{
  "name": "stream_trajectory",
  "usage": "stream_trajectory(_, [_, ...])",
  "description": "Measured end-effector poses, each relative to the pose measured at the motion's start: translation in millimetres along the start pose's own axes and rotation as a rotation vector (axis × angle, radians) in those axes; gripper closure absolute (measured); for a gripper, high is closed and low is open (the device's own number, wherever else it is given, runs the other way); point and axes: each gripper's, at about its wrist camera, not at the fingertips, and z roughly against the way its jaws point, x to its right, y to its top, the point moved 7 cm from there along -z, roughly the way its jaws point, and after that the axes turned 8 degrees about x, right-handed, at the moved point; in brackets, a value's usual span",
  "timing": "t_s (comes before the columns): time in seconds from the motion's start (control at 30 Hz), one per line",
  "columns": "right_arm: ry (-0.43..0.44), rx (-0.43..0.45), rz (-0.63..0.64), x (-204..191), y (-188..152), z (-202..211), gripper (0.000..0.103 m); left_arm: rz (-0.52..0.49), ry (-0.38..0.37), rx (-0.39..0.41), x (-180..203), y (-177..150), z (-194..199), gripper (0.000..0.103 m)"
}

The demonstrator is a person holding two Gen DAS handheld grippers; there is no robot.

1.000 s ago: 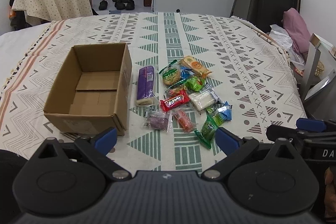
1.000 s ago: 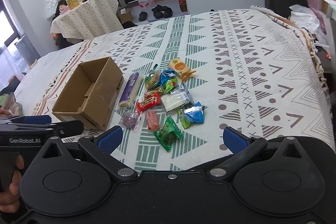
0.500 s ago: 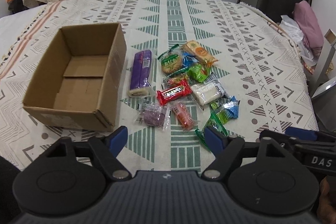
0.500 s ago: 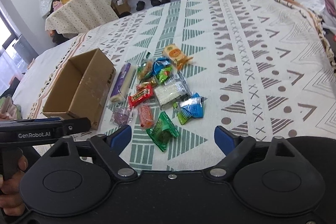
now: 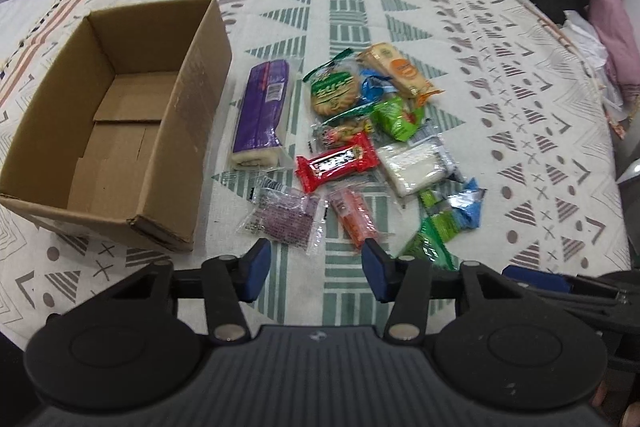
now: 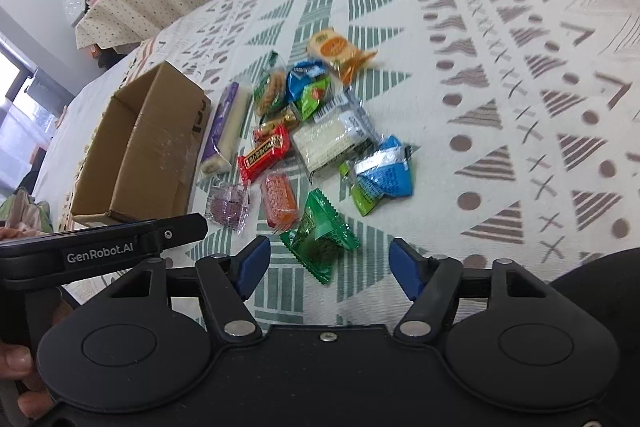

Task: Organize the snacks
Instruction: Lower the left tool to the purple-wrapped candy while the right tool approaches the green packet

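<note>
1. Fingers (image 5: 256, 265) of the left gripper (image 5: 316, 265) stand partly apart at the bottom centre of the left wrist view, having just been closing, with only patterned cloth between them and nothing held.
2. Fingers (image 6: 252, 263) of the right gripper (image 6: 330, 265) stand somewhat wider at the bottom centre of the right wrist view, also just closing; the lower tip of a green packet (image 6: 320, 235) lies on the cloth between them, untouched by the pads.
3. Snacks lie in a loose pile at mid-frame on the bench (image 5: 500, 99), which is draped in a cream cloth with green and grey geometric print.
4. An open cardboard box (image 5: 188, 131) sits at the left of the pile, upright, nothing visible inside.
5. Just beside the box's right wall lies a long purple-wrapped roll (image 5: 262, 115).
6. A red bar (image 5: 336, 163) rests near the pile's centre, with a clear purple packet (image 5: 286, 217) and an orange packet (image 5: 354, 215) below it, nearest the left gripper.
7. A blue packet (image 6: 384, 171) lies at the pile's right edge, a round biscuit pack (image 5: 334, 93) and an orange-labelled cracker pack (image 5: 396, 69) at its top.
</note>
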Motion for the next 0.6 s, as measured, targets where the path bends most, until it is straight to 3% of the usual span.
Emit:
stream_trajectory(0.3, [0.018,-0.067,-0.047,1.9,-4.6,-34.9,0.04,0.007,0.074,-0.041,-10.8,9.3,-33.9,0.055])
stream_trajectory(0.6, [0.021,-0.112,-0.052,3.0,-9.7,-57.4,0.04,-0.06,0.124,-0.089,-11.9,11.0,-66.3,0.051])
